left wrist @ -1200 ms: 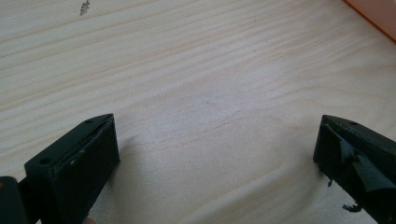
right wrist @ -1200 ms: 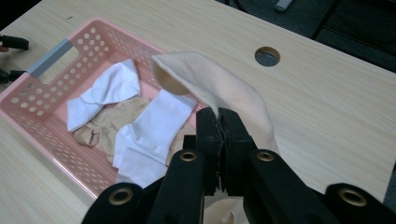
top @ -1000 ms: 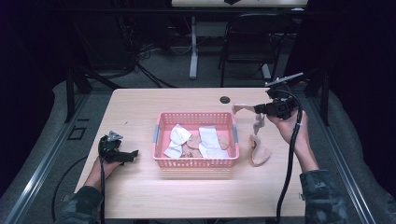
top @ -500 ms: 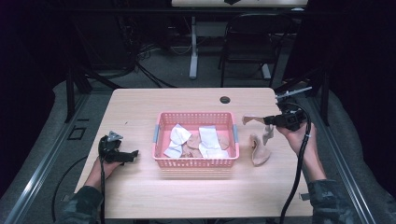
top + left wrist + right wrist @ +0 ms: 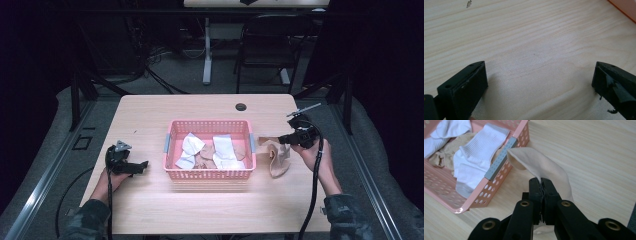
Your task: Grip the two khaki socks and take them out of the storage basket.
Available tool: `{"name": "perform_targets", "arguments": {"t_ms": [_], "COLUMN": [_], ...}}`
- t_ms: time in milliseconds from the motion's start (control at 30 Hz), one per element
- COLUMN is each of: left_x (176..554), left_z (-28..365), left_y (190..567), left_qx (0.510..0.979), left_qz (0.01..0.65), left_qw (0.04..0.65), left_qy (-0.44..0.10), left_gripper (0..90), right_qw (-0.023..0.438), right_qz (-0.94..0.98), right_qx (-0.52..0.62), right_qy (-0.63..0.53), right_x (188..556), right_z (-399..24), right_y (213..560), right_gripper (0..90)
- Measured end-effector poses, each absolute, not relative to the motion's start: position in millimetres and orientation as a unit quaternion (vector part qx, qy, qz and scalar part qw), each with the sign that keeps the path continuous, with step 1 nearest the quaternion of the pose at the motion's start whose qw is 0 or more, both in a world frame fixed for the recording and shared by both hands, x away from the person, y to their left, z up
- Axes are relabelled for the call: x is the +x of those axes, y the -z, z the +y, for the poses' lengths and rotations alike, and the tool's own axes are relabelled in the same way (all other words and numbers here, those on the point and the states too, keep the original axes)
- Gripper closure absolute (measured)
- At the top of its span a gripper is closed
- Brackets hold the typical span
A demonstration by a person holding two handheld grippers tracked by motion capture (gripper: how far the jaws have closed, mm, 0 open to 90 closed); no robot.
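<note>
Jaws of right gripper (image 5: 541, 182) clamped on beige sock (image 5: 544, 170) (lower centre of its view), sock draped right of pink basket (image 5: 172, 145). Left gripper (image 5: 539, 82) jaws wide, nothing between, low over table (image 5: 536, 37) at frame's left

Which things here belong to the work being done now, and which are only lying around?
Part of the job:
- right gripper, shut on the beige sock
- second beige sock, on the table beside the basket
- pink basket
- white socks in the basket

Just lying about:
- left gripper, open, nothing between its jaws
- black round thing on the table's far edge
</note>
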State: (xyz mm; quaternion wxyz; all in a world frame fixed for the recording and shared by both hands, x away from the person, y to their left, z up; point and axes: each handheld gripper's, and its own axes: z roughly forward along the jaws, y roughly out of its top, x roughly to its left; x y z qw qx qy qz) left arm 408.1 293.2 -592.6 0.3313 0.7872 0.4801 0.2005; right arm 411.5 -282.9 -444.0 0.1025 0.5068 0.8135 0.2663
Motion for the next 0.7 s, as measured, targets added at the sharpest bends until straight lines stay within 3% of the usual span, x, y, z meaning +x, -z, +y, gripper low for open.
{"name": "perform_targets", "arguments": {"t_ms": [233,400,567,700], "left_x": [407.9,407.9,407.9,407.9], "left_z": [293.2,293.2,293.2,293.2], "left_y": [592.5,592.5,592.5,592.5], "left_qx": [0.787,0.788,0.788,0.788], "left_qz": [0.48,0.48,0.48,0.48], "left_qw": [0.331,0.331,0.331,0.331], "left_qy": [-0.2,-0.2,-0.2,-0.2], "left_gripper": [0.0,0.0,0.0,0.0], "right_qw": [0.13,0.121,0.094,0.087], "right_qz": [0.819,0.816,0.819,0.812], "right_qx": [0.503,0.507,0.515,0.523], "right_qy": [-0.245,-0.248,-0.237,-0.244], "right_x": [411.5,412.4,415.5,416.0], "right_z": [-275.9,-276.4,-278.8,-286.1], "right_y": [452.2,454.0,462.5,466.2], "right_gripper": [87.7,86.8,70.1,62.3]}}
